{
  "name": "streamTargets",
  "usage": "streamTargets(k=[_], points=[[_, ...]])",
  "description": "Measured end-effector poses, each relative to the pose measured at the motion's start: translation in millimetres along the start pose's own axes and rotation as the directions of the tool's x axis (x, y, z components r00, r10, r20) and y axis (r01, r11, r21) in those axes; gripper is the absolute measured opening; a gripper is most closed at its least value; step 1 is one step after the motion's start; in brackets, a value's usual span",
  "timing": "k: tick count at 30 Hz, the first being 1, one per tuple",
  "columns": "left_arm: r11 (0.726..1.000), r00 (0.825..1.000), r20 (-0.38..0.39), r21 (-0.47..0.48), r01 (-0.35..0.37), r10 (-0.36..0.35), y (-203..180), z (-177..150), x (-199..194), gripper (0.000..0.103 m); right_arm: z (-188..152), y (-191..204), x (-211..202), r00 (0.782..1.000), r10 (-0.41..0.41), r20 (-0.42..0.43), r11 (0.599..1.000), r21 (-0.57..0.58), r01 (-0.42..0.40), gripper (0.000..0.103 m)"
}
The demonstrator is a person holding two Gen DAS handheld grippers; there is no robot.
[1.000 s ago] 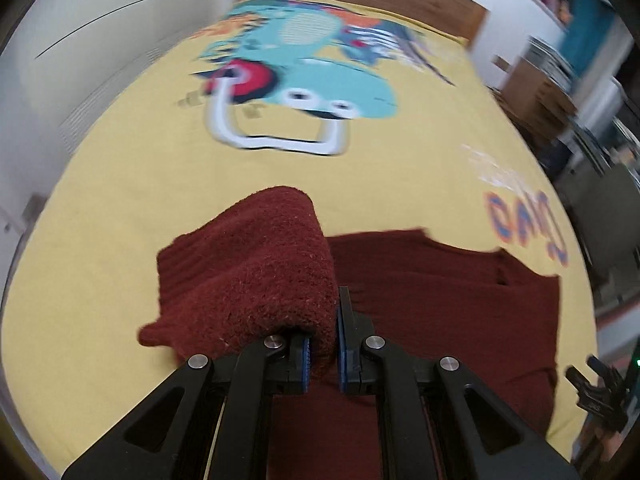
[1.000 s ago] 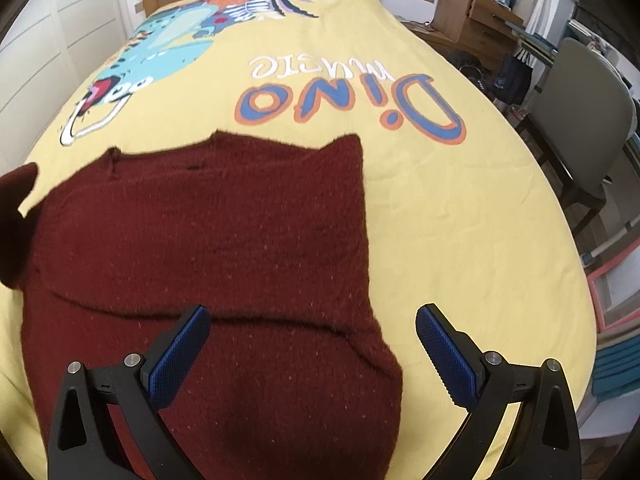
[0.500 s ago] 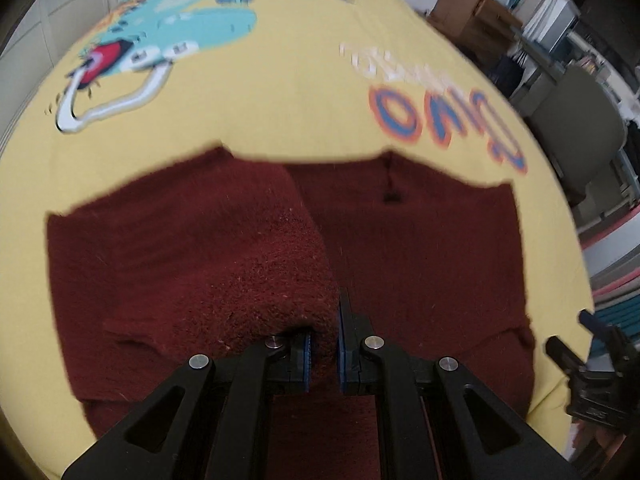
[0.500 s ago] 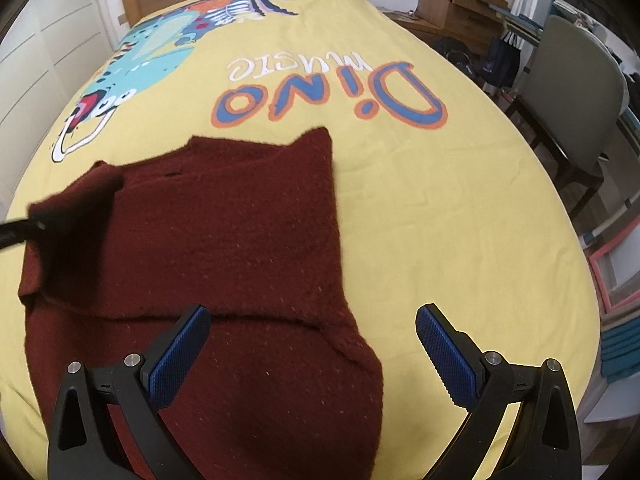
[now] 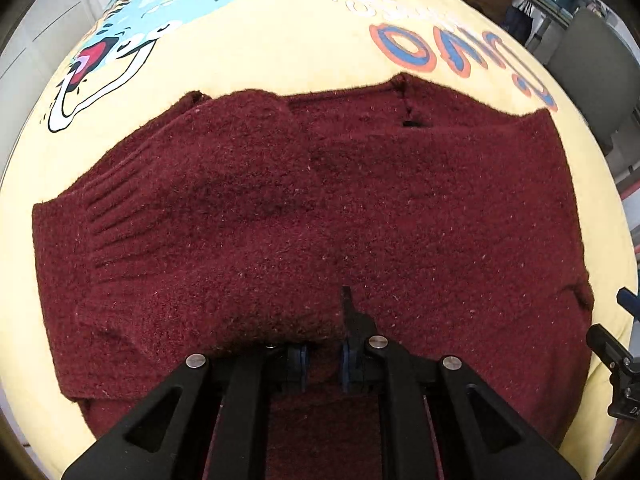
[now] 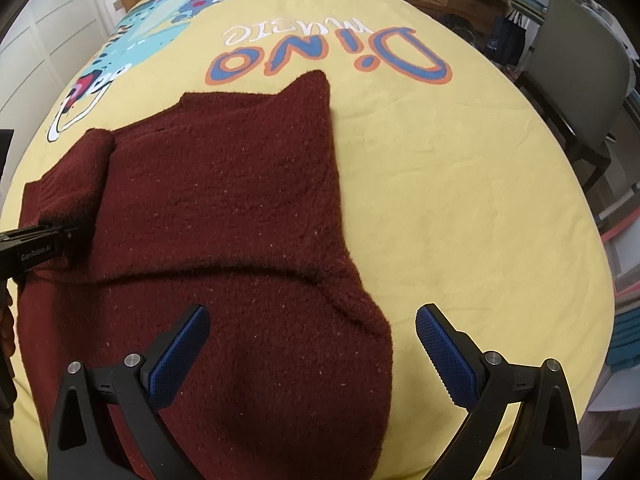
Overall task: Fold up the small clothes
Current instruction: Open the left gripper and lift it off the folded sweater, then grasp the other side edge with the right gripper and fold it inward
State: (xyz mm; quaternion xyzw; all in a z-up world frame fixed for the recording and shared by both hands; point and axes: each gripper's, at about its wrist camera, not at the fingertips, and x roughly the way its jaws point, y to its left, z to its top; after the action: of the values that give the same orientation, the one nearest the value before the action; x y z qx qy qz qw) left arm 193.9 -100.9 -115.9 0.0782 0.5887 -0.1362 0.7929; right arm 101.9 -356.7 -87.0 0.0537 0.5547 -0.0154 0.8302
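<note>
Maroon sweater (image 6: 224, 208) edge beside bare bedspread (image 6: 460, 200)

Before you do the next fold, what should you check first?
1. Is the sleeve laid over the sweater? Ok, it lies across the body.
2. Have the left fingers let go? Not ok: they are just opening, with the sleeve between them.
3. Are the right fingers open and empty? Ok.
4. Is there bed showing beyond the sweater's far and right edges? Ok.
5. Is the near hem flat? Cannot tell, it is hidden.
</note>
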Motion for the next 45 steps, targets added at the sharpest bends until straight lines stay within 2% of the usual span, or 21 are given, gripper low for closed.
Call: streamTargets(k=[3, 5, 6, 7, 8, 10, 11, 13, 16, 19, 21, 24, 27, 32, 37, 39, 42, 44, 45], points=[[0.999, 1.000, -0.025, -0.041, 0.008, -0.009, 4, 3, 2, 0.019, -2, 0, -1, 1.000, 0.002, -0.001, 1.000, 0.004, -0.002, 0.102], [0.998, 0.999, -0.038, -0.061, 0.017, -0.019, 6, 5, 0, 0.049, -3, -1, -1, 1.000, 0.003, -0.002, 1.000, 0.007, -0.003, 0.102], [0.998, 0.999, -0.042, -0.063, 0.024, -0.026, 7, 4, -3, 0.059, -2, -1, -1, 1.000, 0.004, -0.002, 1.000, 0.006, -0.004, 0.102], [0.998, 0.999, -0.042, -0.057, 0.028, -0.030, 6, 4, -5, 0.074, -2, -1, -1, 1.000, 0.004, -0.002, 1.000, 0.006, -0.004, 0.102], [0.999, 0.999, -0.042, -0.045, 0.022, -0.024, 6, 4, -8, 0.081, -3, -1, -1, 1.000, 0.004, -0.002, 1.000, 0.006, -0.004, 0.102], [1.000, 0.999, -0.037, -0.022, 0.008, -0.009, 9, 2, -14, 0.087, -2, -2, -1, 1.000, 0.007, -0.001, 1.000, 0.008, -0.007, 0.102], [1.000, 0.999, -0.033, -0.014, 0.010, -0.011, 13, 0, -18, 0.094, -3, -3, -2, 1.000, 0.007, 0.001, 1.000, 0.014, -0.007, 0.102], [1.000, 0.999, -0.028, -0.013, 0.017, -0.017, 23, -5, -25, 0.102, -2, -6, -3, 1.000, 0.010, 0.004, 1.000, 0.028, -0.010, 0.102], [1.000, 1.000, -0.010, -0.021, 0.016, -0.016, 41, -15, -37, 0.102, -3, -6, -4, 1.000, 0.011, 0.005, 0.999, 0.035, -0.011, 0.102], [0.997, 0.999, 0.021, -0.068, -0.048, 0.050, 70, -25, -51, 0.102, -1, -3, -5, 1.000, 0.011, 0.000, 1.000, 0.018, -0.011, 0.102], [0.992, 0.997, 0.032, -0.107, -0.067, 0.070, 93, -30, -59, 0.102, 1, 1, -6, 1.000, 0.007, 0.003, 1.000, 0.007, -0.007, 0.102], [0.982, 0.994, 0.033, -0.162, -0.099, 0.105, 124, -40, -63, 0.102, 3, 9, -8, 1.000, 0.009, 0.005, 1.000, -0.009, -0.009, 0.102], [0.969, 0.991, 0.001, -0.211, -0.131, 0.134, 155, -53, -56, 0.102, 6, 20, -9, 1.000, 0.009, 0.006, 0.999, -0.035, -0.008, 0.102], [0.953, 0.993, -0.067, -0.282, -0.109, 0.093, 191, -81, -29, 0.101, 9, 43, -5, 1.000, 0.013, -0.006, 0.997, -0.081, -0.013, 0.102], [0.947, 0.995, -0.073, -0.306, -0.092, 0.073, 201, -88, -5, 0.100, 11, 63, 1, 1.000, 0.001, -0.025, 0.993, -0.119, -0.004, 0.102], [0.948, 0.996, -0.052, -0.309, -0.081, 0.068, 202, -85, -1, 0.097, 12, 74, 3, 0.999, -0.008, -0.032, 0.989, -0.147, 0.003, 0.102], [0.961, 0.998, -0.022, -0.270, -0.063, 0.059, 196, -79, 1, 0.085, 15, 91, 5, 0.999, -0.016, -0.032, 0.984, -0.181, 0.010, 0.102], [0.970, 0.999, -0.002, -0.237, -0.045, 0.046, 191, -76, 1, 0.071, 20, 102, 5, 0.999, -0.013, -0.029, 0.981, -0.195, 0.007, 0.102], [0.973, 0.999, 0.000, -0.227, -0.037, 0.038, 189, -75, 2, 0.068, 24, 111, 5, 1.000, -0.008, -0.025, 0.979, -0.205, 0.003, 0.102]])
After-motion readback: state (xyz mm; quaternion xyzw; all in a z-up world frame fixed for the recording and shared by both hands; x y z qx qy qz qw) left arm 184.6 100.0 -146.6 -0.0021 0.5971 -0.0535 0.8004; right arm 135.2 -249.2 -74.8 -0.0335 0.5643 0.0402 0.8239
